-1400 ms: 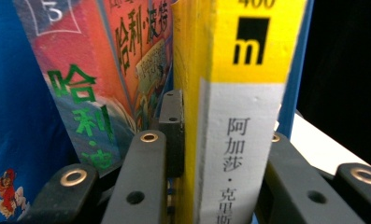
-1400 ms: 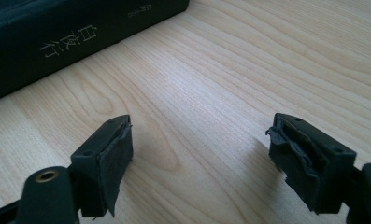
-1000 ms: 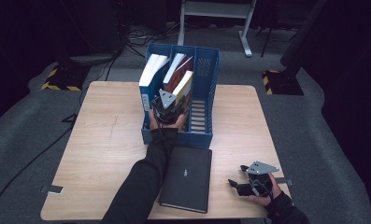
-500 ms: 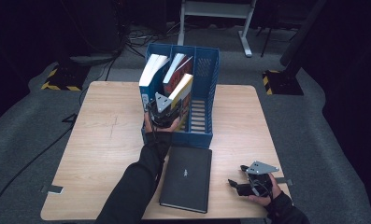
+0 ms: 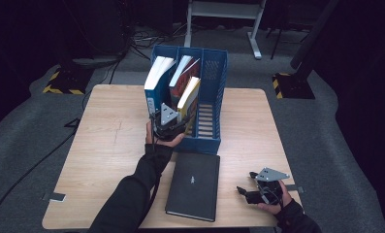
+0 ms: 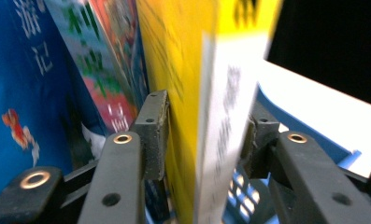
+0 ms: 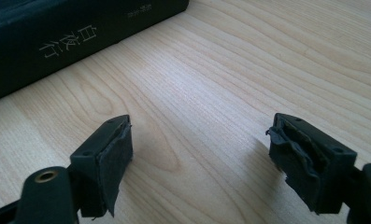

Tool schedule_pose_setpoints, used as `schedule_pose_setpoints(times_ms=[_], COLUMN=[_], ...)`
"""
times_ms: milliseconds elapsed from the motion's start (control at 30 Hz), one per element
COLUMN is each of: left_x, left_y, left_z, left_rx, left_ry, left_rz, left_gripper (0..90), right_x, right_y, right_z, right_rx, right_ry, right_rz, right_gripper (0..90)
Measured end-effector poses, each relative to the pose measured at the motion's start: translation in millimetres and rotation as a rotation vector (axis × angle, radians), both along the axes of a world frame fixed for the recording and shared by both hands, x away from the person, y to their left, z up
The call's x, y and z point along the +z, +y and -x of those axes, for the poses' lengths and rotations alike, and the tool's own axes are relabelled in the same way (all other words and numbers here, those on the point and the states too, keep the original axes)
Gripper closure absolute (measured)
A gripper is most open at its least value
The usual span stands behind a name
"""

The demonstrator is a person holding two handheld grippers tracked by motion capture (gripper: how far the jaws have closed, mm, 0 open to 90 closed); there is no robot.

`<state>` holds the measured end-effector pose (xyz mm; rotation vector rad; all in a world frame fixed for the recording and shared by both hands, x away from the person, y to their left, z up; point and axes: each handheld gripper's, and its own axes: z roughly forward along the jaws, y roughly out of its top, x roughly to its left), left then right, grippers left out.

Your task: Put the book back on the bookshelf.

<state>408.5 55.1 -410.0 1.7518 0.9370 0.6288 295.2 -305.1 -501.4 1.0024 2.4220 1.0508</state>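
Three books stand in the blue rack; left gripper fingers, just opening, flank the yellow book, releasing it. Right gripper rests wide, empty. Next: withdraw, fetch black book.

The left gripper has pulled back a little from the blue rack. Its fingers have just been opening, with the yellow book between them.
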Motion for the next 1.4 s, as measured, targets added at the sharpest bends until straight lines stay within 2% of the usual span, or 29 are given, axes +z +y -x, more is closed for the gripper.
schedule_pose_setpoints(times_ms=[233,333,500,667,767,867,933,967,1000,1100,1267,1400], left_x=[-9.1,-11.6,-16.7,-14.4,-12.9,-12.1,-11.0,-11.4,-11.6,-11.1,-8.8,-8.4], left_y=[9.6,10.8,13.1,10.0,5.6,2.8,-0.5,-5.0,-6.5,-7.8,-11.3,-14.6], left_z=[8.4,8.8,9.0,5.4,0.8,-5.3,-6.4,-8.0,-9.1,-16.4,-24.0,-29.5], left_rx=[-0.065,-0.08,-0.098,-0.088,-0.063,-0.06,-0.057,-0.043,-0.035,-0.004,0.03,0.047], left_ry=[0.027,0.039,0.063,0.071,0.075,0.085,0.079,0.085,0.076,0.088,0.092,0.092], left_rz=[-0.024,-0.031,-0.039,-0.055,-0.072,-0.057,-0.069,-0.102,-0.114,-0.102,-0.133,-0.139], left_gripper=[56.2,58.1,66.6,67.4,68.1,67.4,67.0,67.2,67.3,68.1,68.6,68.6], right_x=[0.0,0.0,0.0,0.0,0.0,0.0,0.1,0.1,0.0,0.0,0.0,0.0], right_y=[0.1,0.0,0.1,0.1,0.1,0.1,0.1,0.1,0.1,0.1,0.1,0.1], right_z=[-0.1,-0.1,0.0,-0.1,-0.2,-0.2,-0.2,-0.2,-0.2,-0.3,-0.3,-0.3], right_rx=[-0.001,0.0,-0.001,0.0,0.0,-0.001,0.0,-0.001,0.0,0.001,0.001,0.0], right_ry=[0.0,0.001,0.001,0.001,0.0,0.0,0.001,0.001,0.001,0.0,0.0,0.0], right_rz=[0.001,0.0,0.0,0.0,-0.001,0.0,0.0,0.0,-0.001,0.001,0.001,0.001], right_gripper=[21.5,21.5,21.5,21.5,21.5,21.4,21.5,21.4,21.4,21.4,21.4,21.4])
